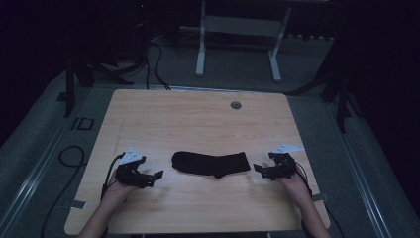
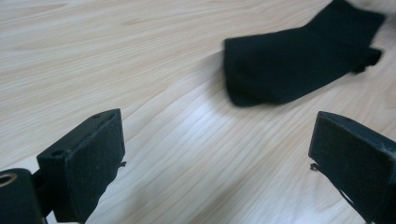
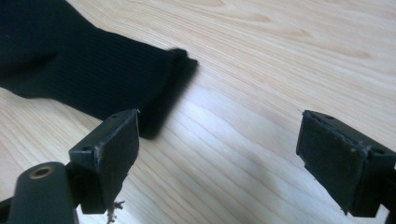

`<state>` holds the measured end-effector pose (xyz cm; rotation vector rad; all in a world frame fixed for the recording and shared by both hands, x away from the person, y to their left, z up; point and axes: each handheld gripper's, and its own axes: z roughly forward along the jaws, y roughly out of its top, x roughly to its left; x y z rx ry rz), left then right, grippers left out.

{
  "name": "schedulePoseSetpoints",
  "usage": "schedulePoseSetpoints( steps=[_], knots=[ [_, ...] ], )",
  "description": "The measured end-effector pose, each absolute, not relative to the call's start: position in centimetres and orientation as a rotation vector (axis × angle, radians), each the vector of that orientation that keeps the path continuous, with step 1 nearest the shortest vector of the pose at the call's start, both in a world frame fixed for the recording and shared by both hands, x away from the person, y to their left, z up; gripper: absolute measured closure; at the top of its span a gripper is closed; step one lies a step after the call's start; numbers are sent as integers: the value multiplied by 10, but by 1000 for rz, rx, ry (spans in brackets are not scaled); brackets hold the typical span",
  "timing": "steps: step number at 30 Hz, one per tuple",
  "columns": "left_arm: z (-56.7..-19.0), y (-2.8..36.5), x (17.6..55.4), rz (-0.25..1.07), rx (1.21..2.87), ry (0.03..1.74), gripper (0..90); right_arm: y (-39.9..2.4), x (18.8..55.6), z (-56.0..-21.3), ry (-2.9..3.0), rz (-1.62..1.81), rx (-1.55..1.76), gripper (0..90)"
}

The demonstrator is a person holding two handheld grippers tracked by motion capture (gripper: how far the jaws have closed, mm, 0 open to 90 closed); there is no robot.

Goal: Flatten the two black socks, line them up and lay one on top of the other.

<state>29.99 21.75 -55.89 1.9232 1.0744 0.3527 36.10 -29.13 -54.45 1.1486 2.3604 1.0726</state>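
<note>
Your black sock point(image 1: 210, 164) lies flat mid-worktop point(image 1: 198, 119), its dark folds hard to read in the dim light. Your left gripper point(image 1: 152, 176) and right gripper point(image 1: 259, 168) flank it, jaws spread, holding nothing. A round grommet point(image 1: 236, 105) sits far behind.

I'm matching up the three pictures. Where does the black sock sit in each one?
High view: black sock lies flat at mid-table, between the two grippers.
Left gripper view: upper right, beyond the open jaws.
Right gripper view: upper left, its end by one jaw.
Shared landmark: the light wooden table.
</note>
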Motion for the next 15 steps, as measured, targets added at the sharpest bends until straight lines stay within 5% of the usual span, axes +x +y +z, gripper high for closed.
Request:
schedulePoseSetpoints(
  steps=[15],
  knots=[
    [-563, 249, 284, 356, 1867, 1156, 39, -333, 347, -552, 2275, 1040, 1284, 132]
  ],
)
